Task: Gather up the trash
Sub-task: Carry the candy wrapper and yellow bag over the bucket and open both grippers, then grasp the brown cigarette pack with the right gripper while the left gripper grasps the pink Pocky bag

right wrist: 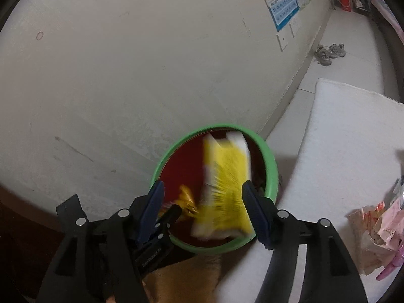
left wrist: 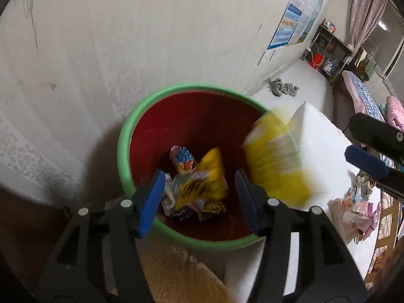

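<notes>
Over the bin by the wall: one red bin with a green rim (left wrist: pixel 126 136), standing on the floor against a pale wall (left wrist: pixel 151 25), already part-filled with crumpled wrappers (left wrist: pixel 199 186).

Left gripper (left wrist: pixel 199 197): fingers parted about halfway, nothing pressed between the blue pads (left wrist: pixel 151 199); a yellow snack wrapper (left wrist: pixel 202 179) lies blurred below them inside the bin, apparently released.

Right gripper (right wrist: pixel 202 209): fingers likewise parted, pads clear of the load; a yellow-and-white packet (right wrist: pixel 224 184), motion-blurred, sits in the gap and over the bin's mouth, seemingly in free fall. In the left wrist view the same packet overlaps the bin's near-right rim.

Remaining trash: a heap of pink and white crumpled paper (right wrist: pixel 376 229) on the white surface (right wrist: pixel 341 139) to the right, well apart from the bin.

Handling note, as judgement: both drops look properly placed. The packet is the one to watch, since it falls close to the rim; the fingers are best kept apart and held over the mouth until it clears, then lifted straight out so neither pad catches the rim or drags a wrapper back. The paper heap is the likely next pick.
</notes>
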The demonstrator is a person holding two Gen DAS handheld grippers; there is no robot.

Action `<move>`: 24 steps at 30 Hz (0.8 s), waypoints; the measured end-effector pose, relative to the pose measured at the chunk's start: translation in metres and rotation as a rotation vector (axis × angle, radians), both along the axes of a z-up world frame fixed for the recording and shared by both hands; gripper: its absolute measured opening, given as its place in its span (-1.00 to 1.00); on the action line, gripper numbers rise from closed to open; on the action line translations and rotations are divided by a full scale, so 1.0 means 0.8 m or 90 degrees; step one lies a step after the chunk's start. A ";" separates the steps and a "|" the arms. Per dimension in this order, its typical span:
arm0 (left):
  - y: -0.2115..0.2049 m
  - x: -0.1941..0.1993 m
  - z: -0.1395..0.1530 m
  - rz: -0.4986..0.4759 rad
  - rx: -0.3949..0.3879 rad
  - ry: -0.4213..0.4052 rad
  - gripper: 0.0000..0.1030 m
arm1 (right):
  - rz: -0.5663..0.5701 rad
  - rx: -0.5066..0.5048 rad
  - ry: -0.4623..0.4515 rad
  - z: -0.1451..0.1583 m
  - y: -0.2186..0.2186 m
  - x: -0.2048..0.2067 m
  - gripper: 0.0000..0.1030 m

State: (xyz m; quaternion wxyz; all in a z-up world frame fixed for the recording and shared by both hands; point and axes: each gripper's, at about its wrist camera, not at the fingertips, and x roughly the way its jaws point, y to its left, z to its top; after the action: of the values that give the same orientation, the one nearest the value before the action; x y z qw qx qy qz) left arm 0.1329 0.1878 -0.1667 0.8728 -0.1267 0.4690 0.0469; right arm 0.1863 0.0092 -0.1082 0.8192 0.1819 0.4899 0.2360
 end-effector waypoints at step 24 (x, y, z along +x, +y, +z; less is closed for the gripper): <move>-0.107 -0.080 -0.018 -0.104 0.029 0.052 0.27 | -0.368 -0.219 0.093 -0.097 -0.380 -0.141 0.37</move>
State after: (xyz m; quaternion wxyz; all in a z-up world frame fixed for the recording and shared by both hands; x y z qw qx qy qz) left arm 0.0691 0.1024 -0.1808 0.8564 -0.0659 0.5119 -0.0087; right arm 0.0737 -0.2949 -0.1860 0.8337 0.1887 0.5081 -0.1056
